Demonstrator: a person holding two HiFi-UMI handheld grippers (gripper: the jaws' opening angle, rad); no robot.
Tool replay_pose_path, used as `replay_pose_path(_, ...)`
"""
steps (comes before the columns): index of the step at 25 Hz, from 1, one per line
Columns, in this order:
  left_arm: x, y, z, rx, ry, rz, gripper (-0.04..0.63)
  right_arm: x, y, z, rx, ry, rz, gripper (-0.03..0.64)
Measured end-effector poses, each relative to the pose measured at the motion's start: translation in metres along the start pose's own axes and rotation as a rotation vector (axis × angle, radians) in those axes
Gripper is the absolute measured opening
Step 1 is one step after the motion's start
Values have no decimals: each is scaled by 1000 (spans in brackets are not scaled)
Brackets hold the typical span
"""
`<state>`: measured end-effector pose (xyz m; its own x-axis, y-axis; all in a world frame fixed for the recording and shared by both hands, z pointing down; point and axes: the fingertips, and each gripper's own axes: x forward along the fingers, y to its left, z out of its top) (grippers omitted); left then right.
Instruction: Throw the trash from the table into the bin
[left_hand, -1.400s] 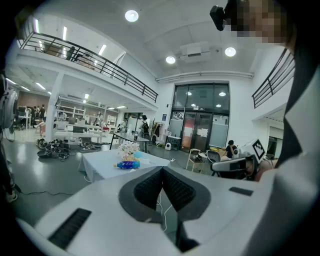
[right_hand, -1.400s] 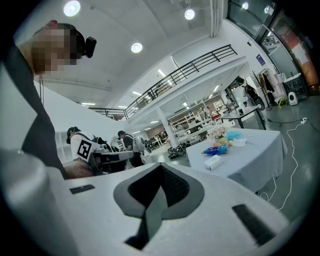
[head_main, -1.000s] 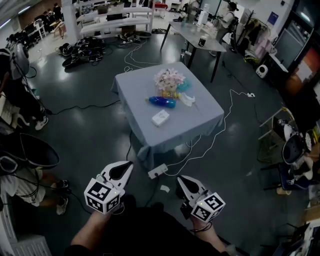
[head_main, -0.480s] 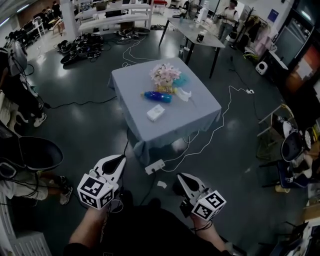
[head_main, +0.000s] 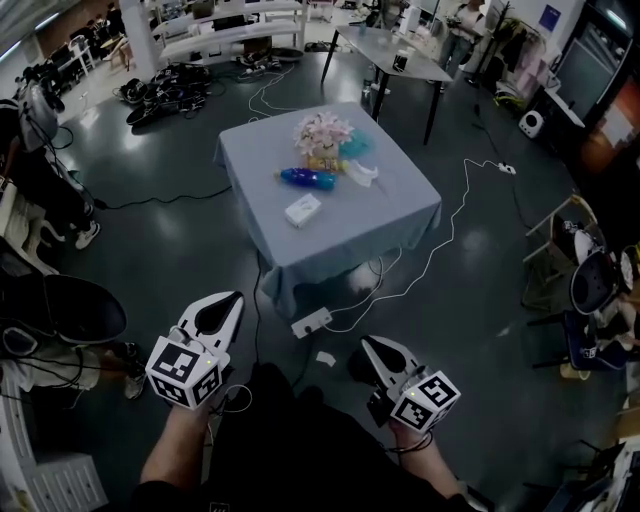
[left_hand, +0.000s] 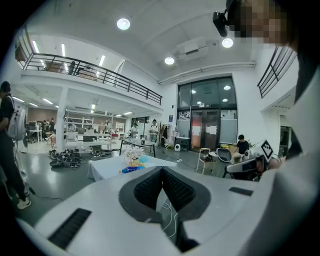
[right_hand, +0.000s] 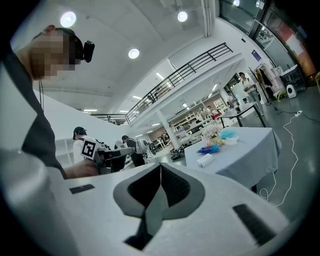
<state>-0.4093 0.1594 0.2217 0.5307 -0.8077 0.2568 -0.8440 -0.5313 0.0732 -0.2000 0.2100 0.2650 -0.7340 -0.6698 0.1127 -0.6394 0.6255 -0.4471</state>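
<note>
A table under a grey-blue cloth (head_main: 385, 220) stands on the dark floor ahead of me. On it lie a blue bottle (head_main: 307, 178), a white pack (head_main: 302, 210), a pink flower-like bunch (head_main: 320, 130), a teal scrap (head_main: 358, 148) and a white crumpled piece (head_main: 363, 172). My left gripper (head_main: 229, 300) and right gripper (head_main: 369, 346) are held low in front of me, well short of the table, both shut and empty. The left gripper view shows its pads (left_hand: 150, 187) pressed together and the bottle (left_hand: 131, 169) far off. The right gripper view shows the table (right_hand: 245, 155) and the pack (right_hand: 205, 160) beyond shut jaws.
A white power strip (head_main: 312, 322), loose cables and a paper scrap (head_main: 325, 357) lie on the floor before the table. A black round-rimmed object (head_main: 60, 310) sits at the left. People stand at the left edge (head_main: 40, 170); chairs (head_main: 590, 290) crowd the right.
The table sits a little higher and smaller in the head view. Both grippers have shifted with me, the left one further left; both stay shut.
</note>
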Motion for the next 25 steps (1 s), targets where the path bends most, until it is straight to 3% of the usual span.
replay_pose_path(11, 44, 2, -2, 8, 26, -24, 14, 17, -30, 10, 20, 8, -7, 3)
replay_pose_path(17, 91, 43, -1, 4, 44, -30, 15, 60, -62, 29, 17, 23, -43, 3)
replay_pose_path(25, 162, 111, 7, 34, 79, -102, 23, 162, -95, 64, 2, 28, -54, 3)
